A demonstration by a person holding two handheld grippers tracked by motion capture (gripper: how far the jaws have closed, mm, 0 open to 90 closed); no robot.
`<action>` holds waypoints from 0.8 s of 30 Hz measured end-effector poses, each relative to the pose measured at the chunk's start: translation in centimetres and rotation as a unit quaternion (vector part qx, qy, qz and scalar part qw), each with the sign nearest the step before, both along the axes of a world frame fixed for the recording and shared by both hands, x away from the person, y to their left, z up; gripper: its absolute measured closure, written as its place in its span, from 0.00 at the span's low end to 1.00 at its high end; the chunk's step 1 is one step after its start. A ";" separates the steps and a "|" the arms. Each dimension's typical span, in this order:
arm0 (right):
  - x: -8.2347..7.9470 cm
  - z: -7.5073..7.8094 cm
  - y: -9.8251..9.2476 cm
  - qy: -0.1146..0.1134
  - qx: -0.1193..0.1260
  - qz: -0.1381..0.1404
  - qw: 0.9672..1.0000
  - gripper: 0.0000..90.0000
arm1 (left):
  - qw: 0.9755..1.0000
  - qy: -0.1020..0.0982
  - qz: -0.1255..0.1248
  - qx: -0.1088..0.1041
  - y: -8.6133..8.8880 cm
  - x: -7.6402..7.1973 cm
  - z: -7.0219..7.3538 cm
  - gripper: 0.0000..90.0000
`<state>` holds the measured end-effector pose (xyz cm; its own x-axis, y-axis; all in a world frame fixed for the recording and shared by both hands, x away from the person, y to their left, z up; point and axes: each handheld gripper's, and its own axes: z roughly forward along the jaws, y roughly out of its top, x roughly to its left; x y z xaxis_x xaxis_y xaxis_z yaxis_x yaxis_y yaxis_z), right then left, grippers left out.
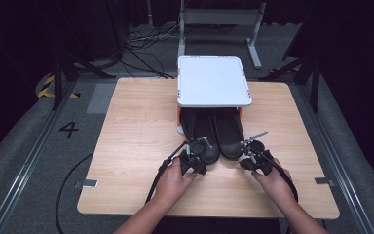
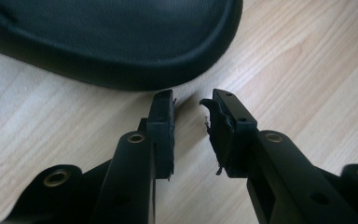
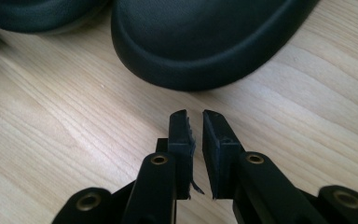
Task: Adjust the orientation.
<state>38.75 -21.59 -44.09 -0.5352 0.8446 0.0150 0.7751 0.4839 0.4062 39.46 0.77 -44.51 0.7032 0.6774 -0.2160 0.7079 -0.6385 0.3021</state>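
Down at the near edge of the table, the left gripper [image 1: 197,152] sits in the person's left hand [image 1: 173,181] with its jaws apart — the left gripper view shows a clear gap of bare wood between the two black pads [image 2: 165,130], and nothing is held between them. Just ahead of its tips lies the rounded toe of the left black shoe [image 2: 121,42], close but not touching. The right gripper [image 1: 251,150], held in the right hand [image 1: 274,183], has its jaws nearly together, with only a thin slit left between them in the right gripper view, and they grip nothing; the toe of the right black shoe [image 3: 205,42] lies a little way in front on the wood. From the high view, the two shoes lie side by side, toes pointing toward the person, their heels tucked under a white tray-like platform [image 1: 213,80] raised on short legs at the far middle of the light wooden table [image 1: 131,126] — beyond that, a grey metal frame [image 1: 221,19] and loose cables [image 1: 146,41] lie on the dark floor
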 end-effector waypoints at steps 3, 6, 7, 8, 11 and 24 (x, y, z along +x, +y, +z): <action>0.2 -0.1 0.4 0.001 0.000 0.004 1.000 0.90 | 1.000 0.004 0.004 -0.005 -0.3 0.1 0.0 0.77; 0.4 -0.1 1.1 0.001 -0.001 0.012 1.000 0.90 | 1.000 -0.001 0.003 0.000 -0.8 0.2 0.0 0.75; 0.5 -0.1 1.3 0.001 -0.001 0.013 1.000 0.90 | 1.000 0.000 0.004 -0.001 -0.8 0.2 0.0 0.75; 0.7 -0.1 1.5 0.002 -0.002 0.013 1.000 0.90 | 1.000 0.002 0.003 -0.004 -0.8 0.2 0.0 0.74; 1.2 -0.2 2.1 0.003 -0.009 0.019 1.000 0.90 | 1.000 0.007 -0.001 -0.006 -0.9 -0.1 0.0 0.70; 2.3 -0.1 4.4 0.024 0.009 0.037 0.999 0.87 | 1.000 0.001 0.006 -0.003 -1.2 0.1 0.0 0.72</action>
